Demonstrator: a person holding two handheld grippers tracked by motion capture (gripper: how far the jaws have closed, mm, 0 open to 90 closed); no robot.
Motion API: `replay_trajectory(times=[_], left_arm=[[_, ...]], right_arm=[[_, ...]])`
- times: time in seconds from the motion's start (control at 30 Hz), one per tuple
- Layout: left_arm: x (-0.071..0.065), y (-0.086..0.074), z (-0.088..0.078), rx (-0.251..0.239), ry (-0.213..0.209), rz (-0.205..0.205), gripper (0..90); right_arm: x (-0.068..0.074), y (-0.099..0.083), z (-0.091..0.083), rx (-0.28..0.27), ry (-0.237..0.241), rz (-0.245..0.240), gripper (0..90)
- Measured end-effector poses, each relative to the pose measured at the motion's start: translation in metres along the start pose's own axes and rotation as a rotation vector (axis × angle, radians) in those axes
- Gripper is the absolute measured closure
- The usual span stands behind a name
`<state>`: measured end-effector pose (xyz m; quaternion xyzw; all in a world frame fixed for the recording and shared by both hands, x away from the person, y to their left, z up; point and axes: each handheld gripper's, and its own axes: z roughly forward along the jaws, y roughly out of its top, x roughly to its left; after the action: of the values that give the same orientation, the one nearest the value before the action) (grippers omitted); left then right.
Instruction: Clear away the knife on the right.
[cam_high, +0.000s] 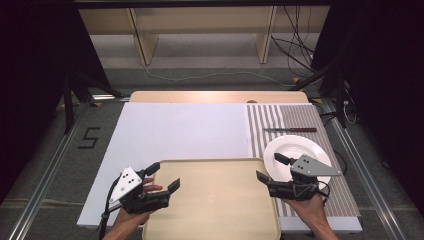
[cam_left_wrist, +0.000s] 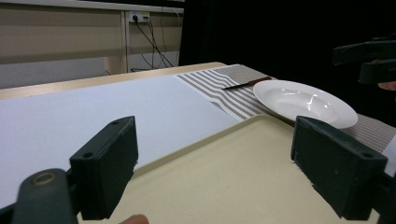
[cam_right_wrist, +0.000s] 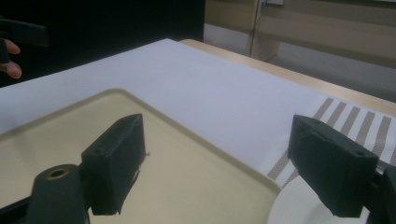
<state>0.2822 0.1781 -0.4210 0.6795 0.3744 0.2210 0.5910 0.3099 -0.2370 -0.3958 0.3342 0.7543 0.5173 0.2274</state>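
Observation:
A bare beige tray (cam_high: 215, 210) lies at the near edge of the table. My left gripper (cam_high: 163, 176) is open over the tray's near-left corner, with nothing between its jaws. My right gripper (cam_high: 270, 167) is open too and straddles the tray's right rim beside a white plate (cam_high: 295, 147). The plate rests on a striped placemat (cam_high: 280, 117), and a dark-handled knife (cam_high: 290, 129) lies just beyond it. In the left gripper view my gripper (cam_left_wrist: 222, 163) faces across the tray (cam_left_wrist: 224, 191) toward the plate (cam_left_wrist: 303, 100). In the right gripper view my gripper (cam_right_wrist: 224, 163) frames the tray's rim (cam_right_wrist: 205, 151).
A white sheet (cam_high: 180, 130) covers the table's left and middle, beyond the tray. The wooden table edge (cam_high: 215, 96) runs along the back. Cables and shelf legs stand on the floor behind. The right edge of the placemat lies close to the table's side.

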Motion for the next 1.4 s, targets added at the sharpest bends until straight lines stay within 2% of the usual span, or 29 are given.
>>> replay_trajectory(times=[0.23,0.27,0.4,0.5,0.73,1.13,1.37,1.4], left_arm=[[0.000,0.000,0.000,0.000,0.002,-0.002,14.5],[0.000,0.000,0.000,0.000,0.003,-0.001,14.5],[0.000,0.000,0.000,0.001,0.003,-0.001,14.5],[0.001,0.000,0.000,0.003,0.007,-0.002,14.5],[0.001,0.000,0.000,0.004,0.007,0.000,14.5],[0.001,0.000,0.000,0.004,0.009,-0.006,14.6],[0.002,0.000,0.000,0.005,0.012,-0.007,14.6],[0.002,0.000,0.000,0.005,0.012,-0.007,14.6]], right_arm=[[-0.016,0.001,0.008,0.006,-0.017,-0.001,20.0],[-0.023,0.001,0.011,0.011,-0.025,-0.005,20.0],[-0.034,0.005,0.018,0.030,-0.061,-0.028,20.0],[-0.039,0.007,0.020,0.032,-0.069,-0.029,20.3],[-0.062,0.010,0.033,0.080,-0.093,-0.012,20.5],[-0.082,0.012,0.047,0.128,-0.128,-0.011,20.7],[-0.100,0.013,0.051,0.157,-0.156,0.001,20.7],[-0.106,0.014,0.051,0.171,-0.156,0.007,20.6]])
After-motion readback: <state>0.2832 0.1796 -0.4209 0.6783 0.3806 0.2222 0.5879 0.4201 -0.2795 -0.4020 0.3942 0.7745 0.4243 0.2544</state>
